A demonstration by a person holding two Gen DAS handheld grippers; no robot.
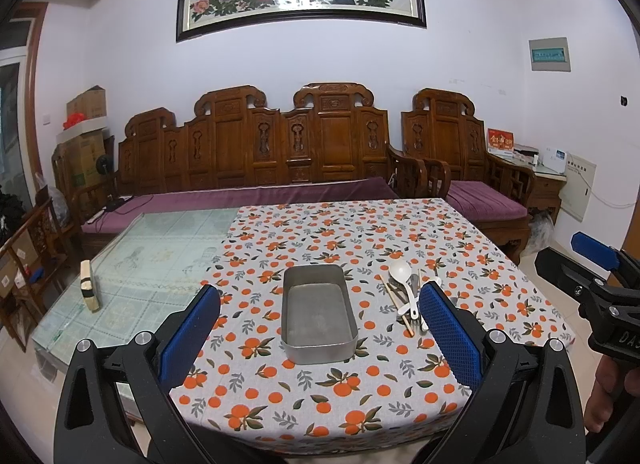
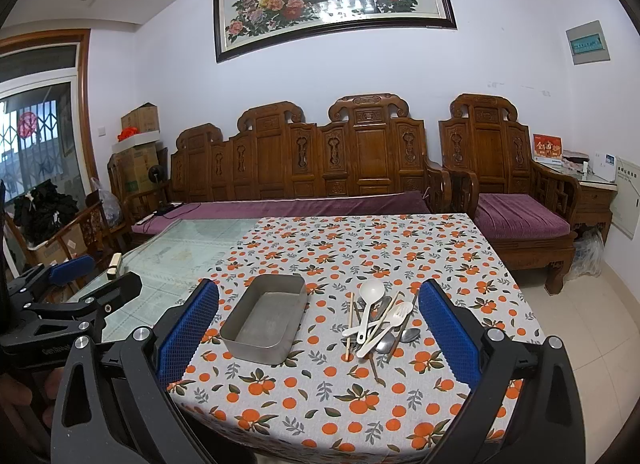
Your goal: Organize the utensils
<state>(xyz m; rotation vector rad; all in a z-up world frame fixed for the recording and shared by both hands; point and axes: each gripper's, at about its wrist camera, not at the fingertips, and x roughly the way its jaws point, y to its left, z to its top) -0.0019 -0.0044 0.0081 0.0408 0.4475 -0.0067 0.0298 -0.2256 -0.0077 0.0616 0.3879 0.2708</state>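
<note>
On the orange-patterned grey tablecloth (image 2: 340, 396) a rectangular grey metal tin (image 2: 264, 322) is set, empty, with a loose pile of utensils (image 2: 378, 324) laid just to its right: a white plastic spoon (image 2: 370, 296), a white plastic fork (image 2: 390, 324), pale wooden chopsticks (image 2: 350, 324) and metal spoons. The left gripper (image 1: 320, 338) is held spread wide before the tin, nothing between its blue pads. The right gripper (image 2: 320, 338) is likewise spread and empty, above the near table edge.
</note>
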